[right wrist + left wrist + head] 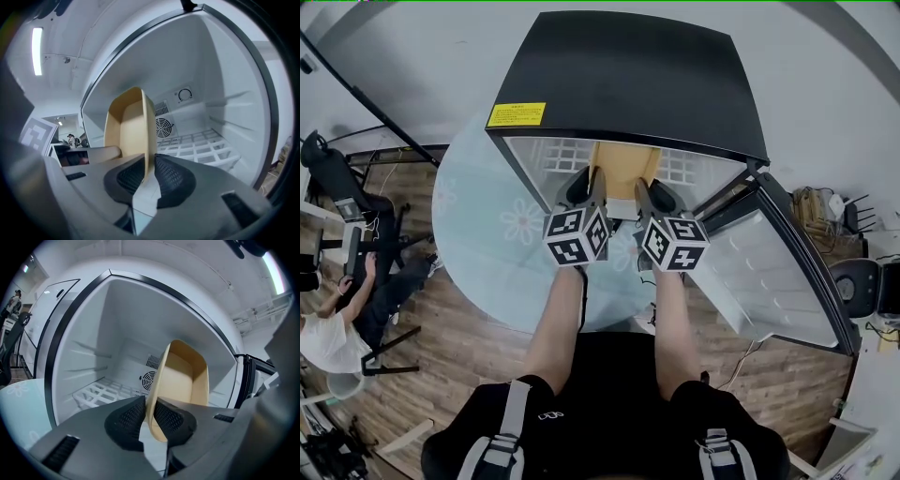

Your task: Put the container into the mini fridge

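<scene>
A tan open container [624, 158] hangs in the mouth of the black mini fridge [628, 75], held by its two side walls. My left gripper [589, 181] is shut on the left wall [180, 380], its pads pressing both faces at the rim [149, 416]. My right gripper [654, 187] is shut on the right wall [129, 126] in the same way [149, 173]. The container's open side faces me and its base points into the fridge. It hangs above the white wire shelf [101, 392], not touching it.
The fridge door [778, 272] stands swung open to the right. The fridge sits on a round pale glass table [487, 253]. A fan grille [164, 126] is on the back wall. A seated person [337, 323] and chairs are at the far left.
</scene>
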The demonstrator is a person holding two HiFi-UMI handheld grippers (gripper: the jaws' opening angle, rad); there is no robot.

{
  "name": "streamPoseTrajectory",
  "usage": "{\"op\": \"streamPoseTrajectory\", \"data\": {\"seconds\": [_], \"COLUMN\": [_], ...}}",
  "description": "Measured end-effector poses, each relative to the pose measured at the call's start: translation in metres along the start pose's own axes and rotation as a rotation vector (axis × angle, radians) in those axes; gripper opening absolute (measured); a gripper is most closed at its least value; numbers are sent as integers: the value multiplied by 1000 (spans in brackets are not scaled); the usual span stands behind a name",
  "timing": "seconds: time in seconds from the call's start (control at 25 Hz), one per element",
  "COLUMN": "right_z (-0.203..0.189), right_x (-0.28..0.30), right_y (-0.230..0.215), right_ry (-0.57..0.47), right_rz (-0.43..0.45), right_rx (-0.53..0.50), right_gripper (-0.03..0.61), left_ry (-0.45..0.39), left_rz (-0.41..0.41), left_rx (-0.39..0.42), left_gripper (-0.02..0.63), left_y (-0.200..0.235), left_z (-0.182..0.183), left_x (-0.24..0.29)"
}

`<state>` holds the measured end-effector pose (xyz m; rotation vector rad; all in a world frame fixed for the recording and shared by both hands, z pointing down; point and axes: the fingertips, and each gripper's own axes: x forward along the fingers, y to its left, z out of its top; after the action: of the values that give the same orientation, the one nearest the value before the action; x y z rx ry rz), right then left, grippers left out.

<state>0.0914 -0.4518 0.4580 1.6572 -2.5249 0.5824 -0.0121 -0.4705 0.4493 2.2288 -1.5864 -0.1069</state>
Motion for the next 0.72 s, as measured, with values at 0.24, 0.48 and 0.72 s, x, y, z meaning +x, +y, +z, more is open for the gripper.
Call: {"op": "streamPoseTrajectory", "data": {"seconds": [0.24,0.48,0.72], "right_z": [4,10,22], "right_x": [7,14,4], "right_y": [-3,-4,-8], "right_ry": [-9,-42,-89], "right_rz": [18,41,55], "right_rx": [17,29,35], "right_gripper": [92,110,168], "left_ry": [-12,-38,-103], "left_rz": [2,-33,-78], "left_rx": [-6,-26,-38], "left_gripper": [72,128,228], "left_y": [1,-1,-19], "left_z": [0,0,7], "left_x": [9,18,14]}}
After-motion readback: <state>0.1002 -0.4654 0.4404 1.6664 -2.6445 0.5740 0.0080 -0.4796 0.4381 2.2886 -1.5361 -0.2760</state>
